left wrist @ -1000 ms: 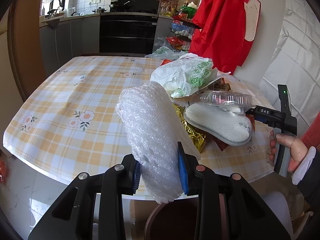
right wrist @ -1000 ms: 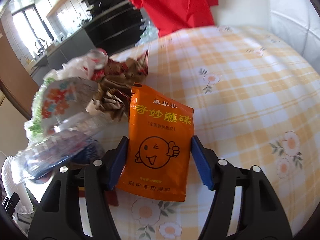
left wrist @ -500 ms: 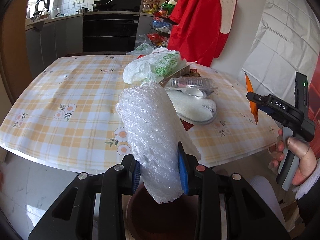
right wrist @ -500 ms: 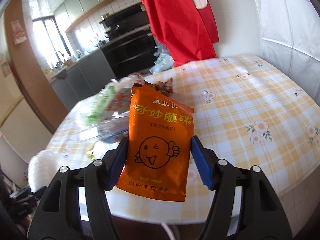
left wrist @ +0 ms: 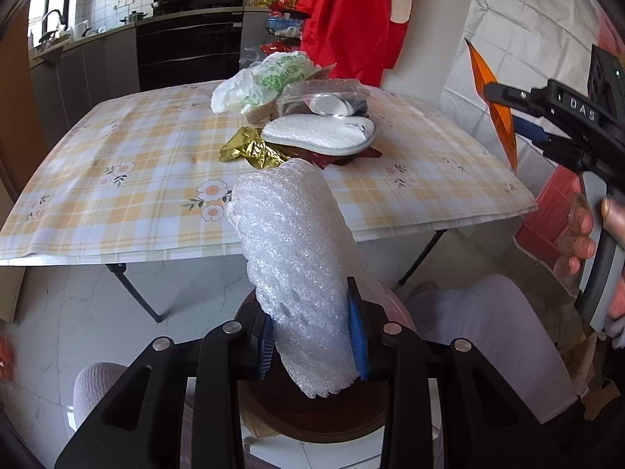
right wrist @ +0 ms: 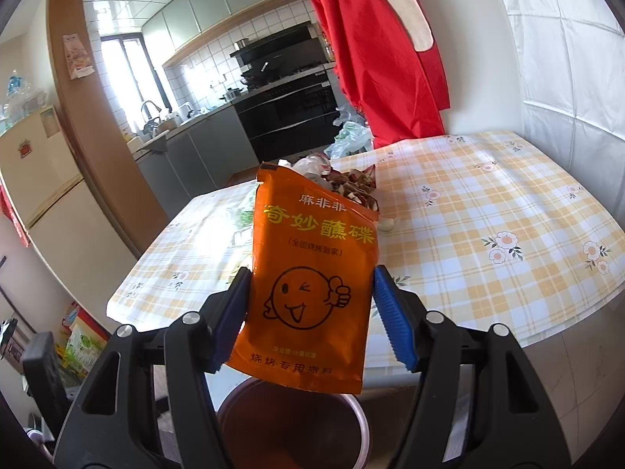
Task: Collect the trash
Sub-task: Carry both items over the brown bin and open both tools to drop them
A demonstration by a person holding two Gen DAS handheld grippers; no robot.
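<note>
My left gripper [left wrist: 312, 338] is shut on a roll of white bubble wrap [left wrist: 297, 258], held over the mouth of a brown trash bin [left wrist: 312, 418] below the table's front edge. My right gripper [right wrist: 312, 320] is shut on an orange seasoning packet [right wrist: 312, 273] with a smiling cartoon face, above the same bin [right wrist: 293, 426]. From the left wrist view the right gripper [left wrist: 519, 117] and its packet [left wrist: 494, 105] show edge-on at the right, in a person's hand [left wrist: 582, 234]. More trash lies on the table: a white foam pad [left wrist: 318, 135], gold foil [left wrist: 250, 150], a plastic bag [left wrist: 261, 82], a clear tray [left wrist: 324, 99].
The checked tablecloth [left wrist: 117, 179] covers a folding table with black legs [left wrist: 133, 293]. A red garment [left wrist: 351, 19] hangs at the wall behind. A person's knees in pale trousers [left wrist: 492, 336] flank the bin. Kitchen counters and an oven [right wrist: 289, 109] stand far back.
Both grippers have pulled back from the table with their loads. The bubble wrap now hangs over the bin instead of the tabletop, and the orange packet has risen off the table and come over the bin.
</note>
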